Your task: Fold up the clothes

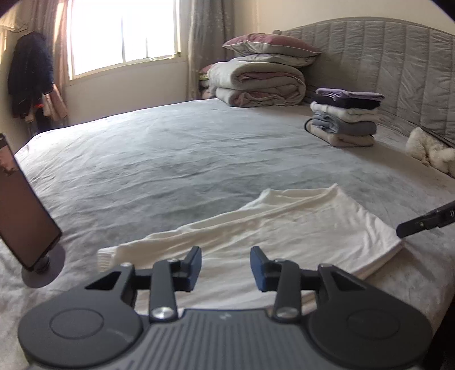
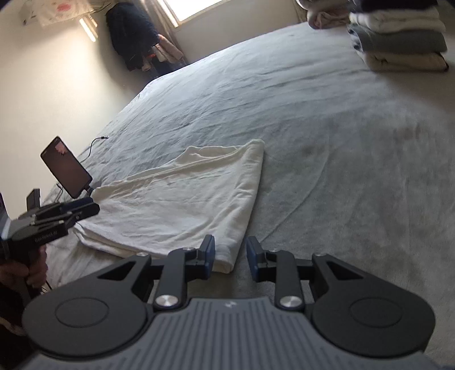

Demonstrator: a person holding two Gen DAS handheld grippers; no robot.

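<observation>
Garment: a cream top (image 1: 284,227), partly folded, lies flat on the grey bed (image 1: 170,148), on the near side of it, well apart from the headboard.
Left tongs: the left gripper (image 1: 226,269) hangs over the garment's near edge, jaws parted with a clear gap, nothing between them.
Right tongs: the right gripper (image 2: 230,256) sits at the garment's near corner, jaws apart and empty; one blue pad (image 2: 210,252) overlaps the cloth's edge in the picture, but contact cannot be told.
Left view only: a padded grey headboard (image 1: 398,71), rolled quilts with pillows (image 1: 261,76) against it, the full stack of folded clothes (image 1: 344,116) beside the headboard, and a white fluffy thing (image 1: 429,150) by the bed's far edge.
Right view only: a hand (image 2: 25,270) gripping the left tool's handle, a cable (image 2: 96,142) trailing over the bed beyond the garment, and papers on the wall (image 2: 54,11), too blurred to read.
Both views: a phone on a stand (image 2: 66,168) left of the garment; a dark coat (image 1: 28,74) hanging by the window (image 1: 122,34).
Writing: pale lettering on the side of the left tool in the right view, too small to read.
</observation>
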